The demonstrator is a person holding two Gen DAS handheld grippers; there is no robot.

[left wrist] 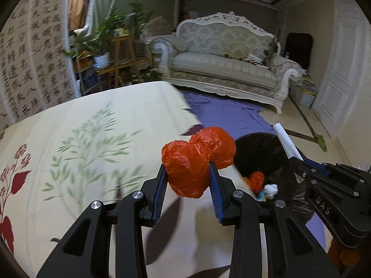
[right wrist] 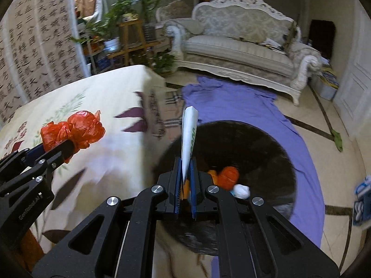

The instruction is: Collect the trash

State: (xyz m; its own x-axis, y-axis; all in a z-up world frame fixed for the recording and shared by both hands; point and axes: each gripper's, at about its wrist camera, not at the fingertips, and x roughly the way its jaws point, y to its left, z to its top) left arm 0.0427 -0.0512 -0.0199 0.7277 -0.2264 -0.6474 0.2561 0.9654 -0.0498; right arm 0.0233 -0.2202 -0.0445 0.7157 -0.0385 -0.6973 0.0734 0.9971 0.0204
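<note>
Left wrist view, lower centre: the left claw (left wrist: 188, 180) is clamped on a crumpled orange plastic bag (left wrist: 197, 162), blue pads pressing both its sides, the bag bulging above the fingertips. Right wrist view, lower centre: the right claw (right wrist: 185, 180) is pinched tight on a flat white packet (right wrist: 189, 136) with green print, which stands upright out of the pads. Both claws angle downward and forward. Each view catches the other claw at its edge: the right one at the right of the left view, the left one with its orange bag at the left of the right view. Just beyond, the black-lined trash bin (right wrist: 255, 143) sits on a purple sheet (right wrist: 231, 102) on the floor; only the right view looks fully into it, showing orange and white scraps at the bottom. The floral-clothed bench (left wrist: 92, 127) fills the left. Farther back stands a carved pale sofa (left wrist: 222, 62), potted plants (left wrist: 104, 37) upper left.
</note>
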